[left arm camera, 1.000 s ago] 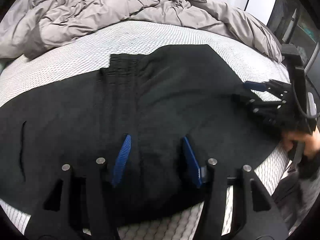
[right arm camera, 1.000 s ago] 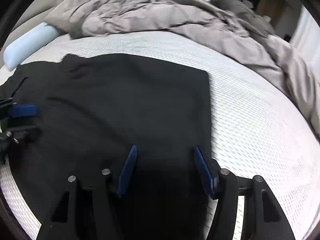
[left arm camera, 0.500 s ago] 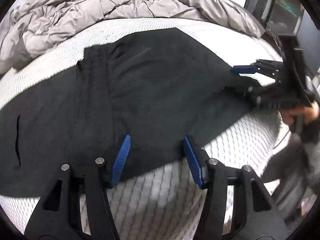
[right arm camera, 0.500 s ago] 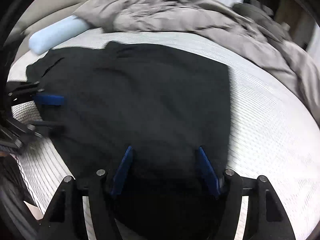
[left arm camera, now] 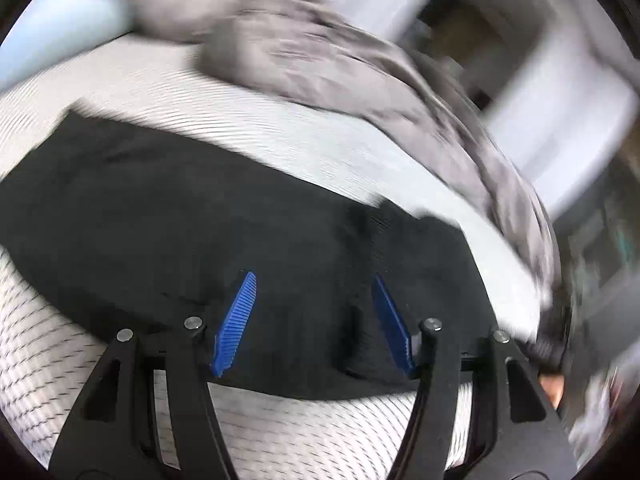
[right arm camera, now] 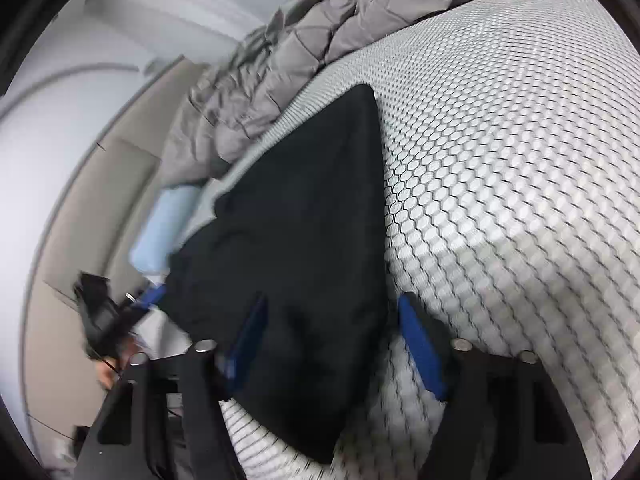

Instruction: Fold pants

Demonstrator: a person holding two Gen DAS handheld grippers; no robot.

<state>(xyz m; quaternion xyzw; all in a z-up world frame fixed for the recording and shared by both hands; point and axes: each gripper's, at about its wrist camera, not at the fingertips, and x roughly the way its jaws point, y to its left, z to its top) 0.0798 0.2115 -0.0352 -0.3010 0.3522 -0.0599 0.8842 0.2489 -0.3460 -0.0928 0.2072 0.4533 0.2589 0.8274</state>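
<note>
The black pants (left arm camera: 180, 216) lie spread flat on the white honeycomb mattress (left arm camera: 280, 420). My left gripper (left arm camera: 314, 322) is open, its blue pads over the near edge of the pants beside the ribbed waistband (left arm camera: 376, 240). The view is blurred by motion. In the right wrist view the pants (right arm camera: 304, 208) run away from me as a folded panel. My right gripper (right arm camera: 334, 344) is open over its near end, with the cloth between the jaws. The left gripper (right arm camera: 120, 312) shows at the left edge there.
A rumpled grey duvet (left arm camera: 320, 52) is piled along the far side of the bed, also in the right wrist view (right arm camera: 288, 52). A light blue pillow (right arm camera: 168, 224) lies by the beige headboard (right arm camera: 80, 216). The mattress edge drops off just below both grippers.
Both grippers have swung and tilted sharply, so both views have rotated. The left gripper now sits over the waistband edge. Both stay open. The pants have not visibly moved.
</note>
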